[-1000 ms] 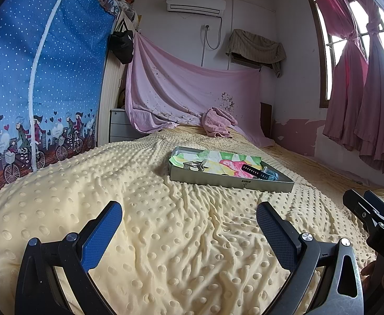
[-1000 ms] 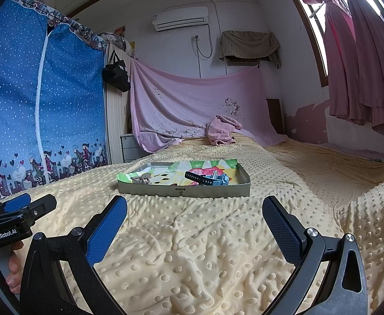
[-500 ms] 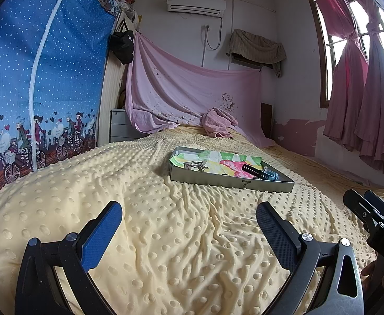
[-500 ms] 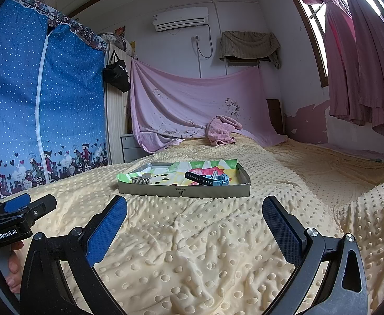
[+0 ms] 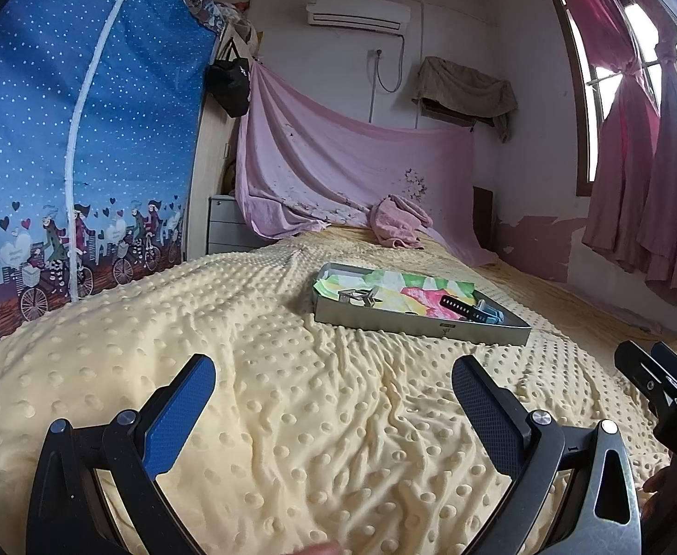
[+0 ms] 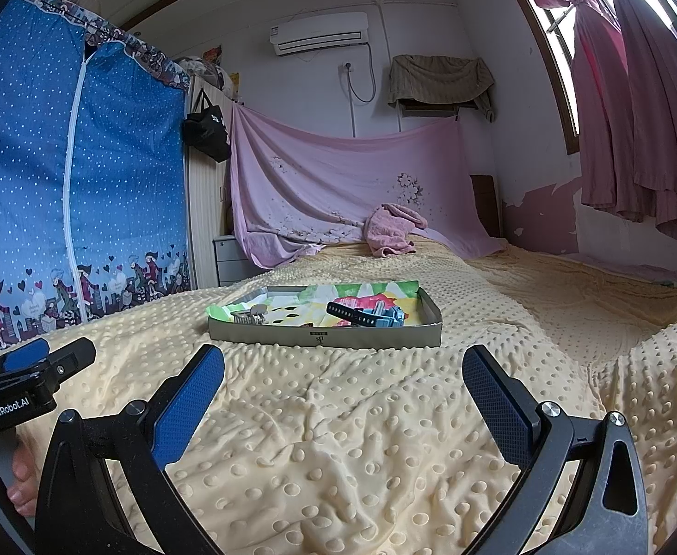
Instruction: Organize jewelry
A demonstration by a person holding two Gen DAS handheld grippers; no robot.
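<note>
Jewelry [image 6: 366,314] sits in the shallow tray [image 6: 324,337] mid-frame on the bed [image 6: 338,439], both the left gripper [image 5: 334,411] and right gripper [image 6: 343,397] spread wide and empty, so pressing that squishy blanket could probably tip the tray.

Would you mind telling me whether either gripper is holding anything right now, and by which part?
Nothing is held. The left gripper and right gripper are both open above the yellow blanket.

Nubby matt yellow cloth bedspread [image 6: 338,416], dull grey metal tray [image 6: 324,337], glossy pink curtains [image 6: 639,115]
</note>
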